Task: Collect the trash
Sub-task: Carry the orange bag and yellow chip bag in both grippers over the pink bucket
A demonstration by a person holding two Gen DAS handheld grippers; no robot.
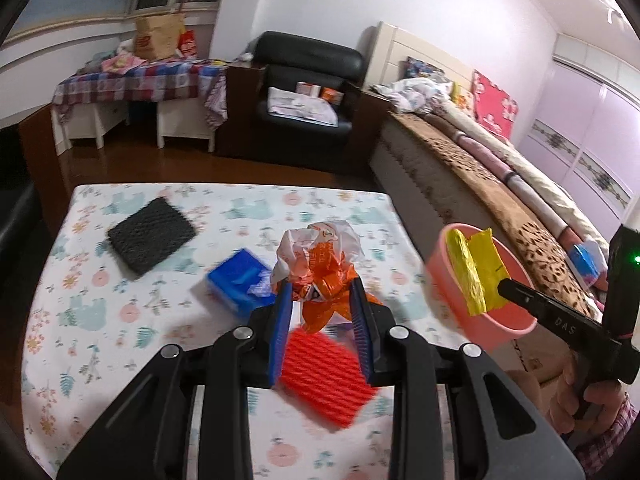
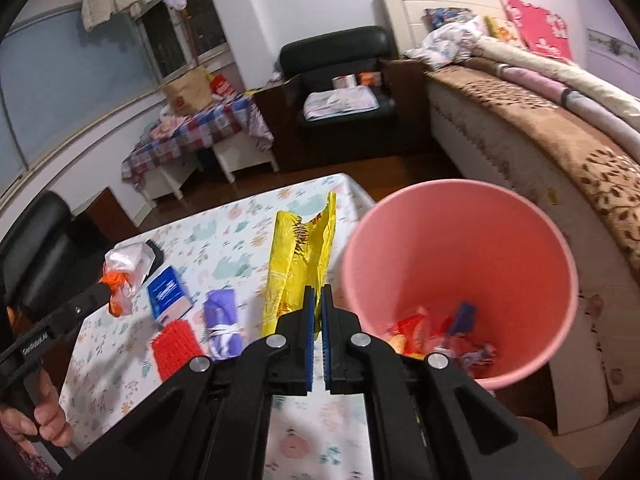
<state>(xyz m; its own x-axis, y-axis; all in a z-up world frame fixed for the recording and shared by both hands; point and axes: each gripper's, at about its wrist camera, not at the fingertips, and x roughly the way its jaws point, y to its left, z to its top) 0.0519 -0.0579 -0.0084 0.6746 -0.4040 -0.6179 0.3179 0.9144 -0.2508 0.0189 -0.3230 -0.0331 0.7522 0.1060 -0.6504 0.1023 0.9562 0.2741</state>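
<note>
My left gripper (image 1: 320, 284) is shut on a crumpled orange and white plastic bag (image 1: 316, 260) and holds it above the table; the bag also shows in the right wrist view (image 2: 122, 276). My right gripper (image 2: 317, 294) is shut on a yellow wrapper (image 2: 298, 260) and holds it just left of the pink bin (image 2: 460, 280). In the left wrist view the yellow wrapper (image 1: 474, 272) hangs in front of the pink bin (image 1: 508, 320). The bin holds several wrappers (image 2: 440, 336).
On the flowered tablecloth (image 1: 120, 320) lie a black mesh pad (image 1: 152, 236), a blue packet (image 1: 240, 284), a red ribbed pad (image 1: 328, 376) and a purple wrapper (image 2: 222, 328). A bed (image 2: 560, 140) runs along the right. An armchair (image 1: 308, 84) stands behind.
</note>
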